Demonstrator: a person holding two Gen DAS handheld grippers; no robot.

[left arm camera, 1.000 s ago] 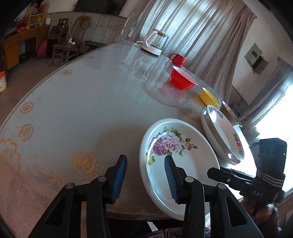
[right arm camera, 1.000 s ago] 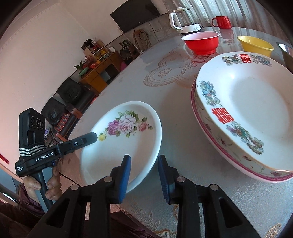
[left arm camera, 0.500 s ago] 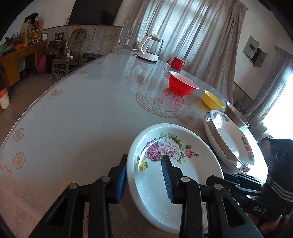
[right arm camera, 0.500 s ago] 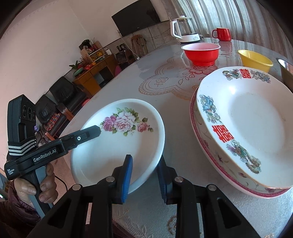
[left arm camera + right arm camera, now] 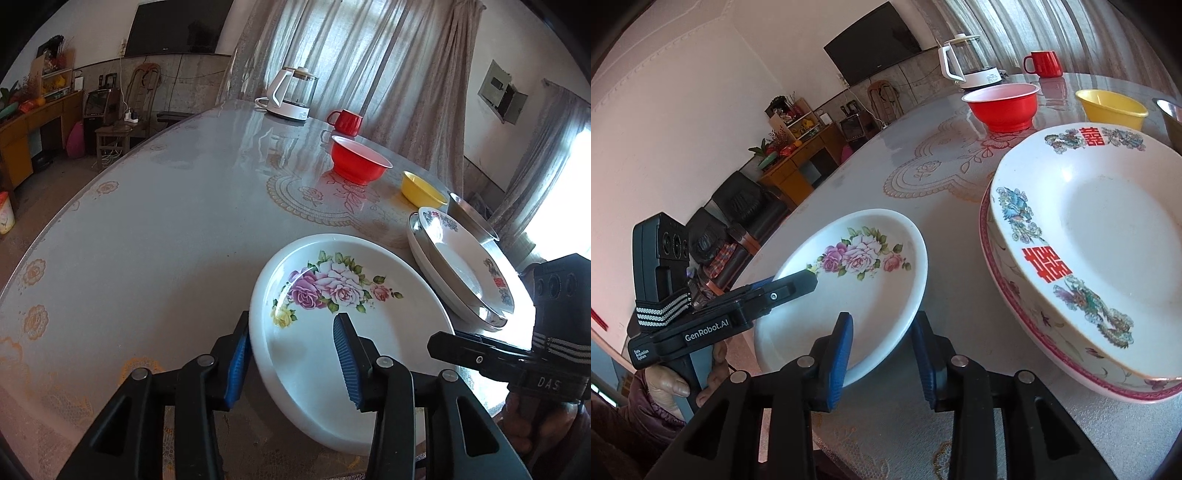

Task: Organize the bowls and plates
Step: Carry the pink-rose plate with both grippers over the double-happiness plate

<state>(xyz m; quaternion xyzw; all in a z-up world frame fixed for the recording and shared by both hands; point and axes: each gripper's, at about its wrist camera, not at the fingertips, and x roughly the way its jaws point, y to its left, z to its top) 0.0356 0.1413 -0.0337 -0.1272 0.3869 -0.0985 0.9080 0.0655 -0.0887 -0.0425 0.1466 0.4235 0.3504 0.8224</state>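
Left wrist view: my left gripper (image 5: 291,354) fills the lower middle; its fingers (image 5: 236,363) are opening and straddle the near-left rim of the rose plate (image 5: 354,332), one outside the rim, one over the well, neither pad pressing.
Right wrist view: my right gripper (image 5: 882,354) sits at the bottom centre; its fingers (image 5: 840,354) are opening astride the plate's near-right rim (image 5: 849,295), with a gap at both pads.
Rose plate: lies on the bench (image 5: 147,240), lower centre in both views, a gripper at each side.
Hand: a hand (image 5: 670,386) grips the left handle at lower left of the right view.
Stacked plates: a dragon-patterned plate (image 5: 1108,229) rests in a pink-rimmed one (image 5: 1015,306), just beside the rose plate, right half of the right view.
Steel bowl: a metal bowl (image 5: 471,218) stands behind that stack.
Bowls beyond: yellow bowl (image 5: 423,188), then red bowl (image 5: 356,160), upper right.
Far end: red mug (image 5: 345,122) and kettle (image 5: 291,94) before the curtains (image 5: 369,55).
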